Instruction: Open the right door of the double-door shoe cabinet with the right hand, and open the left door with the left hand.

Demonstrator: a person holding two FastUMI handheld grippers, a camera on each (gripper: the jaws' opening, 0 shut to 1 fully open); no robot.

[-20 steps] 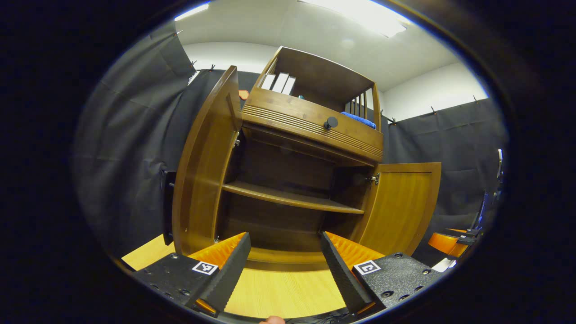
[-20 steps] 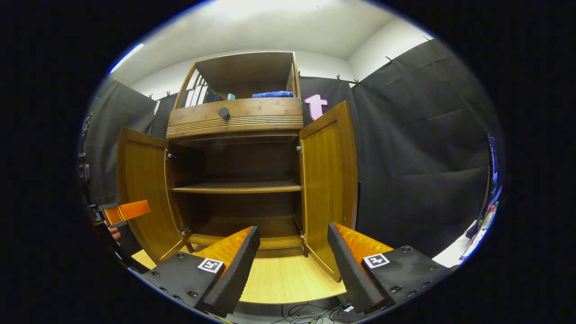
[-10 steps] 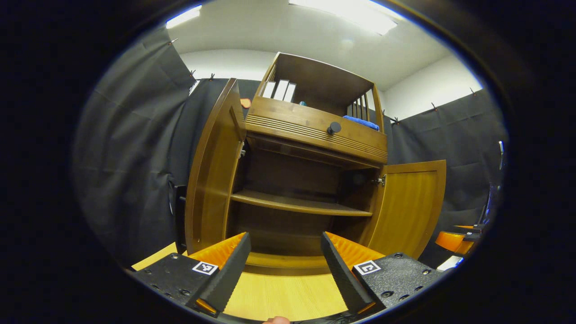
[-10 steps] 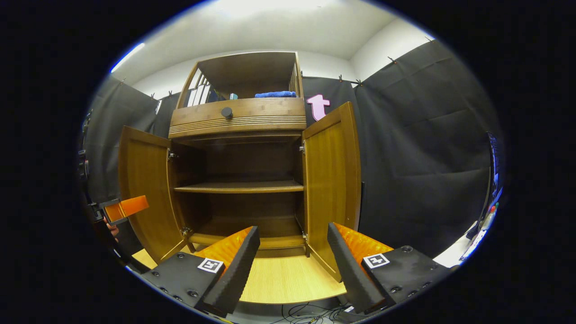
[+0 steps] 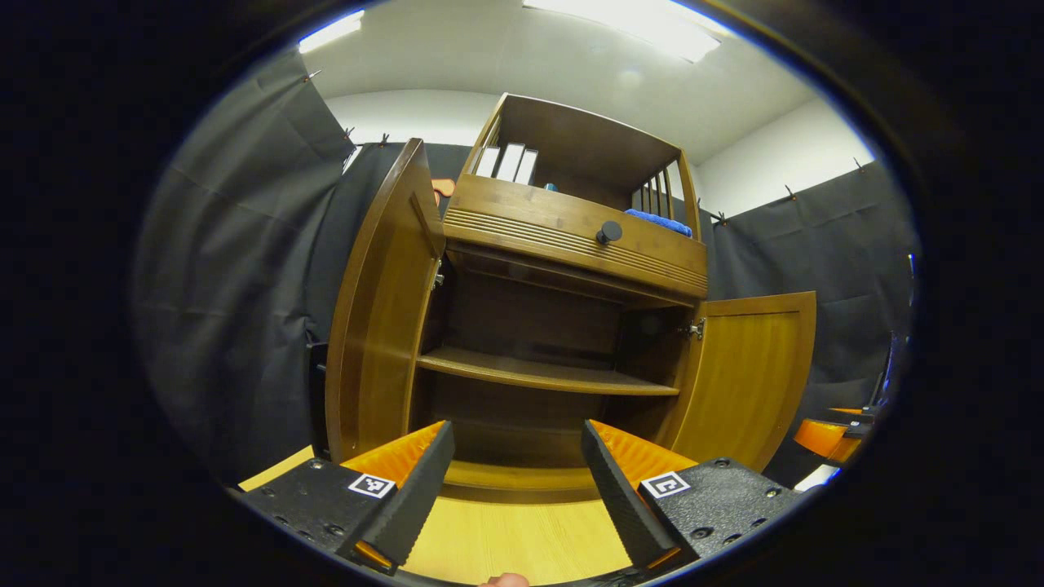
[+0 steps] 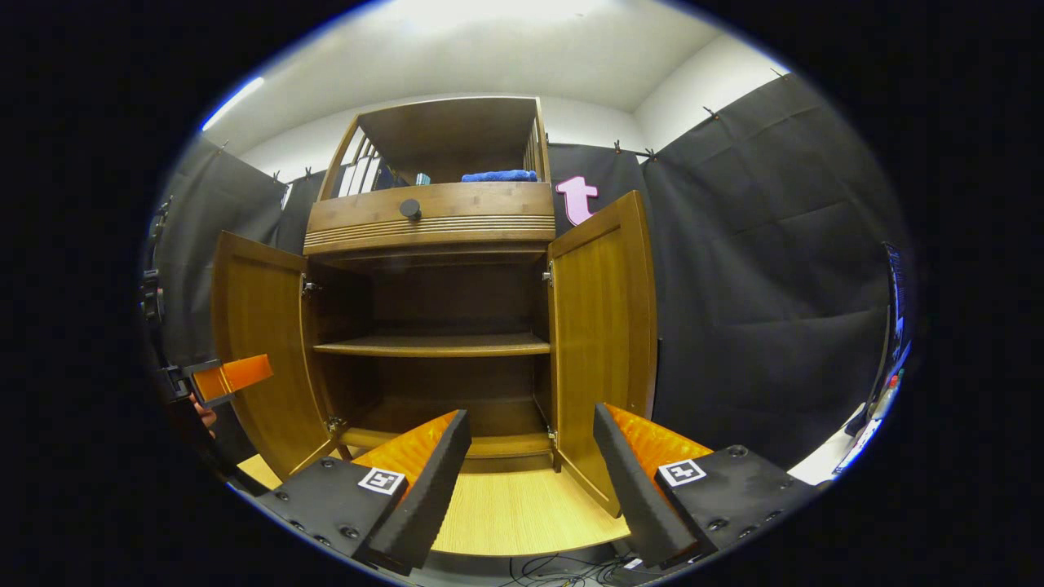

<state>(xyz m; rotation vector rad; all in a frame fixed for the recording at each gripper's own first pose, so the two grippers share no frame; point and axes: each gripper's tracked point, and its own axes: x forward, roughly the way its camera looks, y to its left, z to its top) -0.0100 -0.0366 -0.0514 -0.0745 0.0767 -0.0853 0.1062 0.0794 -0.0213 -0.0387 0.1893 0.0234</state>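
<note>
Nearest the lens in left gripper view: left tool (image 5: 515, 481) spread wide, nothing between the fingers, hovering above the pale wood floor panel (image 5: 506, 546). Fingertip of the holding hand (image 5: 503, 580) just visible at bottom edge. Right tool (image 6: 530, 481) in right gripper view likewise spread wide, holding nothing, over the same pale panel (image 6: 522, 514); loose cables (image 6: 555, 571) below the panel edge.

Beyond both tools: shoe cabinet (image 5: 571, 236), brown wood, both lower doors swung open. Left door (image 5: 379, 310) close to the left tool's camera, standing out toward it; same door in right gripper view (image 6: 261, 342) at the left, with the other tool (image 6: 224, 379) just in front of it, not touching as far as can be told. Right door (image 6: 603, 326) open, just ahead of the right tool; in left gripper view same door (image 5: 746, 375) swung out to the side, with the other tool (image 5: 828, 432) near its outer edge.

Inside: one shelf (image 6: 432, 346) across the middle, bare. Above the doors, drawer front with a dark round knob (image 6: 409, 209). Top open compartment: blue cloth (image 6: 499, 175), upright white books (image 5: 507, 161).

Farthest: black cloth wall (image 6: 758, 269), white ceiling with strip light (image 5: 636, 20).
</note>
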